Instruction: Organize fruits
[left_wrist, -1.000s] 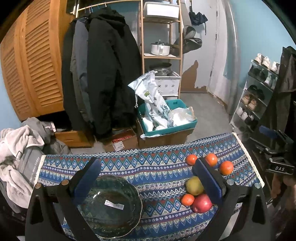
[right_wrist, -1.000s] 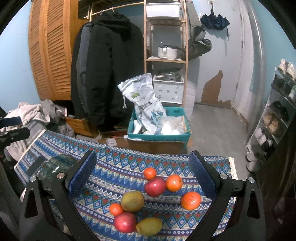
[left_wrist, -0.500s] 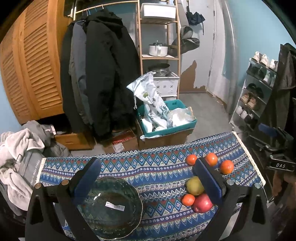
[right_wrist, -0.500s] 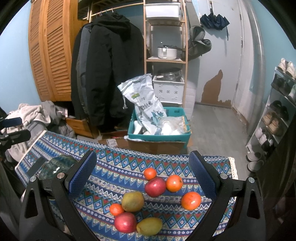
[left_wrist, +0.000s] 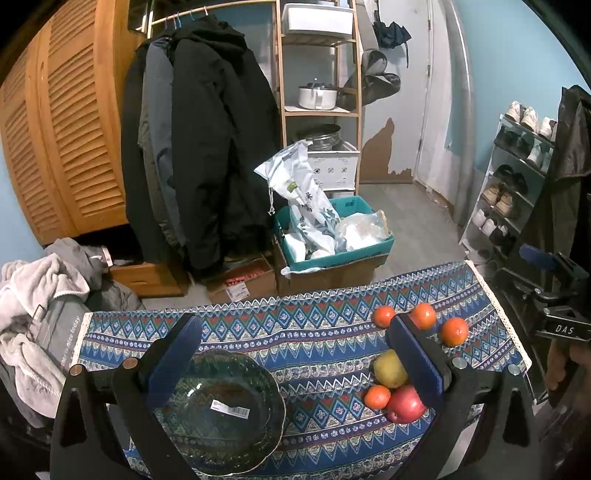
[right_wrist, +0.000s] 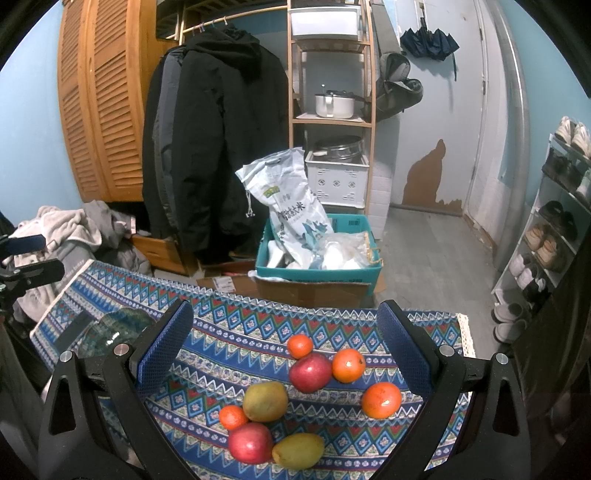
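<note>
Several fruits lie on the patterned blue cloth (right_wrist: 229, 343): two red apples (right_wrist: 309, 372) (right_wrist: 250, 442), two yellow-green mangoes (right_wrist: 265, 401) (right_wrist: 298, 450), and several oranges (right_wrist: 381, 399). A dark green glass bowl (left_wrist: 221, 410) with a barcode sticker sits at the cloth's left end. My left gripper (left_wrist: 293, 354) hangs open above the bowl and the cloth, holding nothing. My right gripper (right_wrist: 284, 343) is open over the fruit cluster, empty. In the left wrist view the same fruits (left_wrist: 390, 367) lie to the right, partly behind the right finger.
Beyond the table's far edge stand a teal crate (right_wrist: 317, 266) with bags on a cardboard box, hanging black coats (right_wrist: 218, 147), a wooden shelf (right_wrist: 332, 110) and a laundry pile (left_wrist: 40, 295). A shoe rack (right_wrist: 554, 221) lines the right wall.
The left gripper has tilted slightly, so the room sits a little higher in its view. The fruits, the bowl and the right gripper have not moved.
</note>
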